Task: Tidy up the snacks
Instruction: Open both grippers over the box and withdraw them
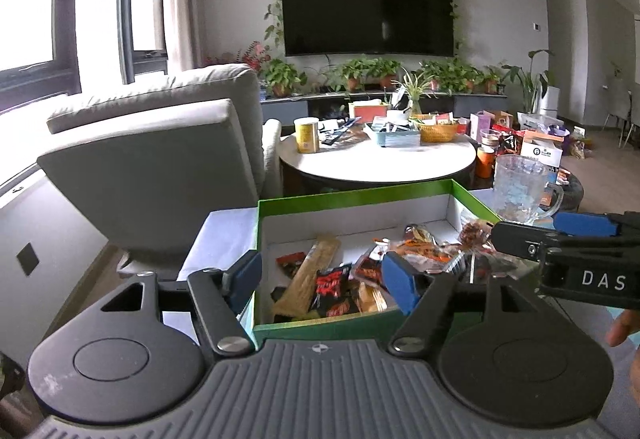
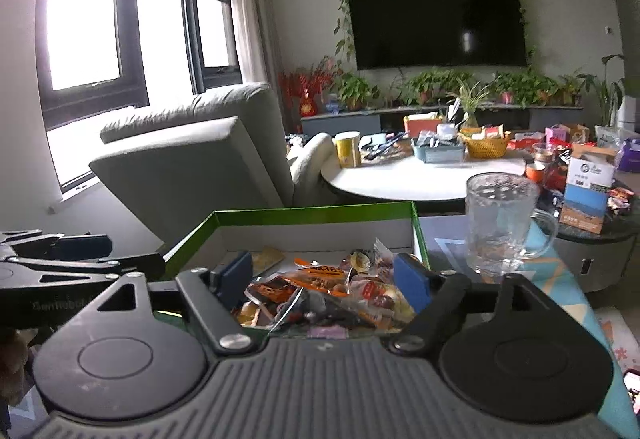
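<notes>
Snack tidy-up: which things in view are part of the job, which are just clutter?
Part of the job:
green box
snack packets piled in the box
left tongs, open over the box
right tongs, open over the box

Just lying about:
glass mug right of the box
yellow can on the round table
armchair
TV

A: What carries the things nearest the viewer?
B: A cloth-covered table [image 2: 560, 271], white at left, blue-patterned at right. On it stand a green box [image 1: 352, 199] and, just to its right, a glass mug [image 2: 500, 223].

A: And behind it?
B: A round white table [image 1: 376, 163]. It bears a yellow can [image 1: 307, 135], a blue tray [image 1: 396, 137], a wicker basket [image 1: 438, 131] and a red box [image 1: 366, 111]. A low dark table [image 2: 600, 239] at right holds a carton [image 2: 588, 195] and wrapped packets.
</notes>
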Demonstrator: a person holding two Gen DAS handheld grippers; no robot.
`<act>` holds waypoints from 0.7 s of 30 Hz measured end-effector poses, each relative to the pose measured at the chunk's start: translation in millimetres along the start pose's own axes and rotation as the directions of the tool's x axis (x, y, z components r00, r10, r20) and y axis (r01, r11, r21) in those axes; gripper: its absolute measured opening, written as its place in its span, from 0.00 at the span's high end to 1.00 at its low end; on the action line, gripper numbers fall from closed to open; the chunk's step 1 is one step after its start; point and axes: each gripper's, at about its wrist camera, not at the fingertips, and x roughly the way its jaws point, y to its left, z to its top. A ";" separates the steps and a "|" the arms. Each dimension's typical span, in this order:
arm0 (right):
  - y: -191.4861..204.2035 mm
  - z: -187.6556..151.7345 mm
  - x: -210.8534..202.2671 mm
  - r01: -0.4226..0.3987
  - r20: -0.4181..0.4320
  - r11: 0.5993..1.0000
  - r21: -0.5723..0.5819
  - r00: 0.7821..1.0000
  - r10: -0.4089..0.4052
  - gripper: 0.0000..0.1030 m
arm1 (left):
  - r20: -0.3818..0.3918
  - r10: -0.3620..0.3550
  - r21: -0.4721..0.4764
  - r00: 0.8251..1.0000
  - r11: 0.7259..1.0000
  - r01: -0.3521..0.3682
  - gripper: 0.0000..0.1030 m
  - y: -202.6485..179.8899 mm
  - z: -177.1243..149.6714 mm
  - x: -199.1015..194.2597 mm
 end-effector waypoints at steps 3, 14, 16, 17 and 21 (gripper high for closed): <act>3.3 -5.1 -12.0 0.007 -0.004 1.000 0.003 1.000 -0.007 0.55 | 0.001 0.020 -0.017 1.000 1.000 -0.020 0.37 0.2 -7.5 -15.7; 19.0 -34.7 -45.7 0.083 -0.024 0.996 0.038 0.996 -0.082 0.55 | -0.003 0.131 -0.041 0.991 0.991 -0.131 0.37 -2.0 -33.9 -57.0; 20.9 -36.7 -50.4 0.088 -0.024 0.995 0.040 0.996 -0.087 0.55 | -0.003 0.143 -0.023 0.990 0.989 -0.143 0.37 -5.0 -36.2 -62.8; 21.8 -37.2 -52.6 0.090 -0.025 0.995 0.041 0.996 -0.089 0.55 | -0.001 0.142 -0.022 0.990 0.990 -0.142 0.37 -5.5 -36.6 -65.6; 23.9 -38.8 -60.3 0.093 -0.023 0.995 0.043 0.995 -0.092 0.55 | 0.002 0.128 -0.037 0.992 0.991 -0.127 0.37 -5.4 -38.8 -76.4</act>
